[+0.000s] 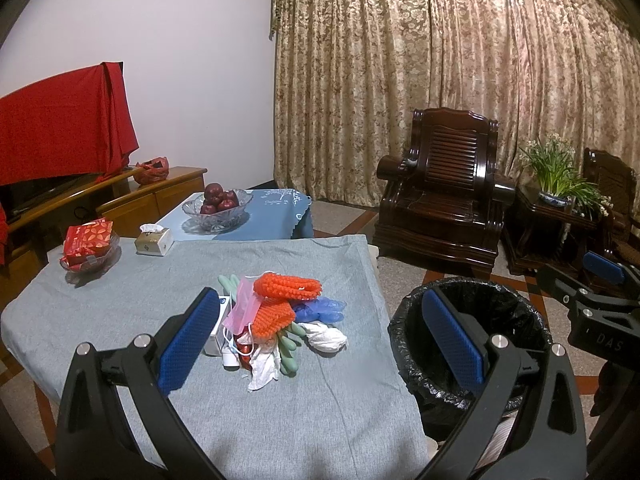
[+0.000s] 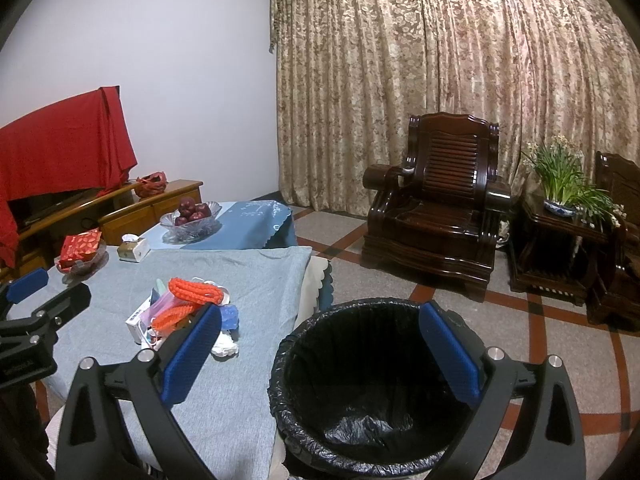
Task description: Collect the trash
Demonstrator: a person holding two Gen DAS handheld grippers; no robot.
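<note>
A heap of trash (image 1: 276, 320) lies in the middle of the grey-clothed table (image 1: 304, 408): orange bristly gloves (image 1: 287, 289), a pink mask, blue and green gloves, crumpled white paper (image 1: 325, 336), a small white box. The same heap (image 2: 182, 312) shows left in the right wrist view. A bin with a black liner (image 2: 360, 392) stands on the floor right of the table, its rim (image 1: 468, 284) also seen from the left. My left gripper (image 1: 320, 344) is open above the table's near side, short of the heap. My right gripper (image 2: 320, 356) is open over the bin, holding nothing.
At the table's far left stand a glass dish with red packets (image 1: 89, 246) and a tissue box (image 1: 154, 240). Behind is a blue-clothed table with a bowl of apples (image 1: 218, 206). A dark wooden armchair (image 1: 444, 188), a side table with a potted plant (image 1: 556, 176) and curtains lie beyond.
</note>
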